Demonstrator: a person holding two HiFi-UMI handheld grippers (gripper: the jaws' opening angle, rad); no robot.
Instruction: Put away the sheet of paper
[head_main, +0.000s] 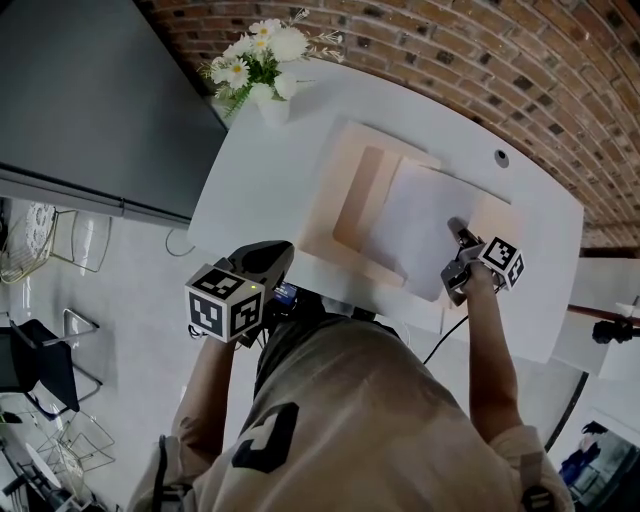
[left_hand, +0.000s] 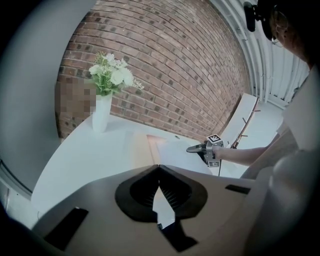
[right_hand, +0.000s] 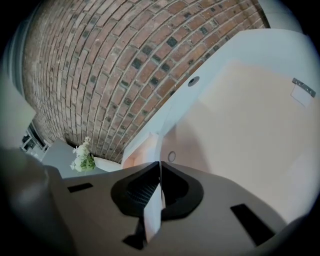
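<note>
A white sheet of paper (head_main: 415, 225) lies partly over an open beige folder (head_main: 345, 170) on the white table (head_main: 260, 170). My right gripper (head_main: 458, 230) is shut on the sheet's right edge. In the right gripper view the paper (right_hand: 152, 210) shows edge-on, pinched between the jaws (right_hand: 160, 164), with the folder's inside (right_hand: 240, 115) beyond. My left gripper (head_main: 283, 250) hovers off the table's near edge, close to my body. Its jaws (left_hand: 159, 167) meet at the tips with nothing between them. From there I see the right gripper (left_hand: 192, 148) resting on the paper (left_hand: 175, 150).
A white vase of flowers (head_main: 262, 70) stands at the table's far left corner, against the brick wall (head_main: 480, 60). A cable hole (head_main: 501, 157) sits at the far right of the tabletop. A grey panel (head_main: 90, 100) stands to the left of the table.
</note>
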